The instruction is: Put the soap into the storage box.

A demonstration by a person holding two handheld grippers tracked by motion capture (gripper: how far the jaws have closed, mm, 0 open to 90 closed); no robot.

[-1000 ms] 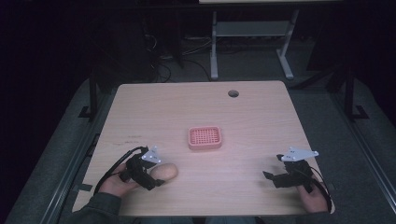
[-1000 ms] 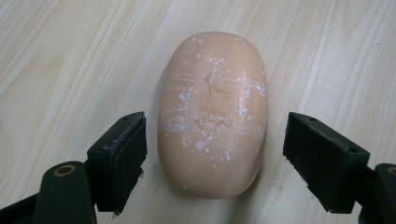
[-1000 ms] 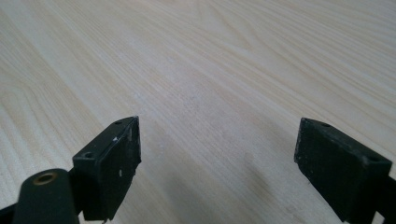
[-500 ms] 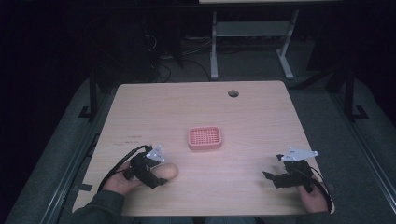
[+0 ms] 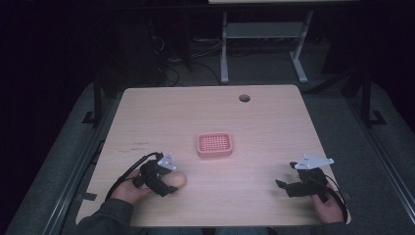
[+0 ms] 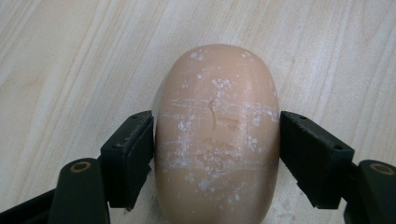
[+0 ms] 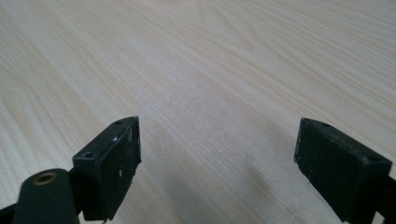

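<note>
Soap (image 5: 177, 179), half hidden under my left gripper (image 5: 164, 182), lies near the table's (image 5: 274, 122) near-left corner; a pink tray (image 5: 214, 145) sits mid-table, my right gripper (image 5: 286, 185) near the near-right corner. Left gripper view: my jaws press the soap's (image 6: 215, 135) sides, its near end cut off. Right gripper view: my jaws gape wide over bare wood (image 7: 224, 65).
</note>
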